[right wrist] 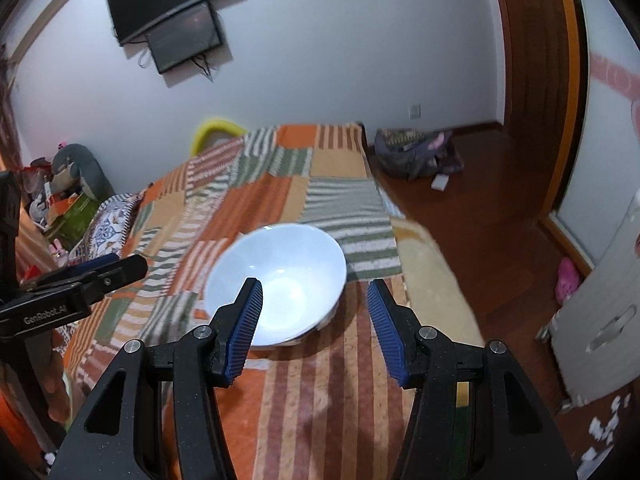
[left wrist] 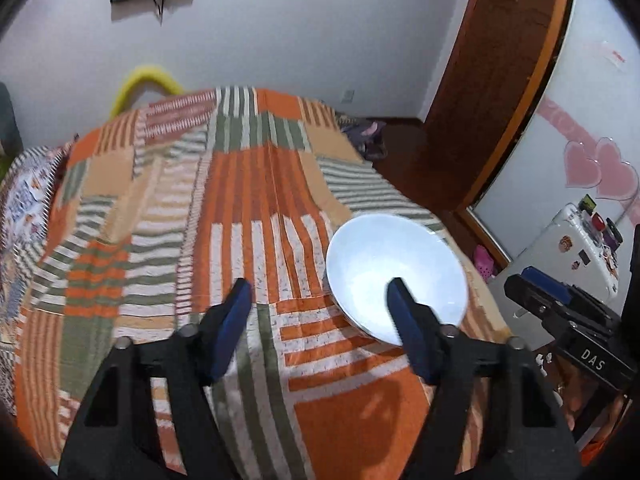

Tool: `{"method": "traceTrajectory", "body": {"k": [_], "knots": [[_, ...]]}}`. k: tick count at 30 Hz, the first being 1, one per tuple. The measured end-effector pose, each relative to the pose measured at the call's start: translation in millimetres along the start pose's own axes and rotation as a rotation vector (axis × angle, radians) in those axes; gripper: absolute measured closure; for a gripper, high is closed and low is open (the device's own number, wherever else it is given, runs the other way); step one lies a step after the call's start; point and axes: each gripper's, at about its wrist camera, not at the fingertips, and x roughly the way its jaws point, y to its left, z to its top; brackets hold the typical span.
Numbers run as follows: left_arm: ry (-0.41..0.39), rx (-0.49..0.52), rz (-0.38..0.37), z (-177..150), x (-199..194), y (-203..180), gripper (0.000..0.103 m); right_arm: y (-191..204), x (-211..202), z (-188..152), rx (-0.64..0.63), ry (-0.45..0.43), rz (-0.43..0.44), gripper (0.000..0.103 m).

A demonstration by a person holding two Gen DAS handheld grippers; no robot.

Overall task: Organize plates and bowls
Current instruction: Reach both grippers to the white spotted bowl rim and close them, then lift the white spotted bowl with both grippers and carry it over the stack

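Note:
A white bowl [left wrist: 394,268] sits upright on a bed with an orange, green and white striped patchwork cover [left wrist: 224,208]. My left gripper [left wrist: 320,292] is open and empty above the cover, its right finger in front of the bowl's near rim. In the right wrist view the bowl [right wrist: 280,276] lies just ahead of my open, empty right gripper [right wrist: 314,292], with its left finger over the bowl's near rim. The right gripper also shows at the right edge of the left view [left wrist: 560,300], and the left one at the left edge of the right view [right wrist: 88,276].
The bed's right edge drops to a wooden floor [right wrist: 472,216] with a bag [right wrist: 416,152]. A patterned pillow [right wrist: 108,228] lies at the bed's left. A white mini fridge [left wrist: 576,248] and a wooden door frame [left wrist: 500,80] stand at right.

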Motion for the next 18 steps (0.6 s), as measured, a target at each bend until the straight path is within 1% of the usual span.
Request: {"method": "traceTrajectory", "body": {"k": [1,3,4,6,8,10,11,13,14,18], "knots": [[0.019,0.0,-0.004,0,11,1,0.045,-4,6,0,0.01,0.011,0.003,0.055],[0.046,0.004,-0.009,-1,28,2,0.055,-10,20,-1,0.031,0.038,0.007,0.061],[0.055,0.009,-0.009,-2,34,2,0.058,-12,27,-2,0.041,0.053,0.012,0.062],[0.071,0.022,-0.004,-3,47,-1,0.064,-14,39,-4,0.059,0.085,0.019,0.07],[0.094,0.027,-0.008,-5,59,-1,0.07,-16,49,-6,0.07,0.113,0.029,0.074],[0.108,0.021,-0.029,-5,66,0,0.072,-17,56,-8,0.075,0.13,0.031,0.076],[0.111,0.017,-0.04,-5,68,0,0.074,-17,59,-9,0.074,0.137,0.031,0.08],[0.125,0.018,-0.068,-5,72,-2,0.082,-18,62,-10,0.075,0.14,0.043,0.084],[0.132,0.023,-0.077,-4,72,-4,0.092,-17,61,-10,0.074,0.136,0.048,0.085],[0.144,0.057,-0.049,-7,68,-12,0.092,-13,60,-8,0.058,0.129,0.027,0.086]]}}
